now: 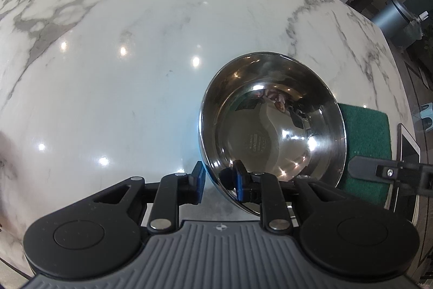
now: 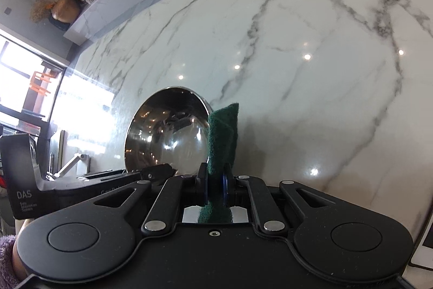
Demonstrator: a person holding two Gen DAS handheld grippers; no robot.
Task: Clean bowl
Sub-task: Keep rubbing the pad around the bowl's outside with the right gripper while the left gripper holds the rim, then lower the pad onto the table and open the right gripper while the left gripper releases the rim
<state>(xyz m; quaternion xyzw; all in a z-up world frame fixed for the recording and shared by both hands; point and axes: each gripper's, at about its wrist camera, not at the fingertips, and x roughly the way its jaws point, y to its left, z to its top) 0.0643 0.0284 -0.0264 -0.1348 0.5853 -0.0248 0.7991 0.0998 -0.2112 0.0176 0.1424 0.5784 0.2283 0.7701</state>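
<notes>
Steel bowl [image 1: 273, 123] sits tilted on the marble counter [image 1: 108, 58], its near rim between your left gripper [image 1: 219, 180] pads, which look close but not clearly clamped. Your right gripper [image 2: 215, 183] pinches the green pad [image 2: 223, 132] just beside the bowl. Scrub hard and the slick rim could slip free (polished steel, narrow bite), skating the bowl across the counter.

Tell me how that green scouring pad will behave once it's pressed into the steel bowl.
The scouring pad, pinched in the right gripper, already bends at its free end, so it will probably flex and follow the bowl's curve. Its coarse weave looks grippy and light. The polished bowl may slide unless the left gripper holds its rim.
</notes>
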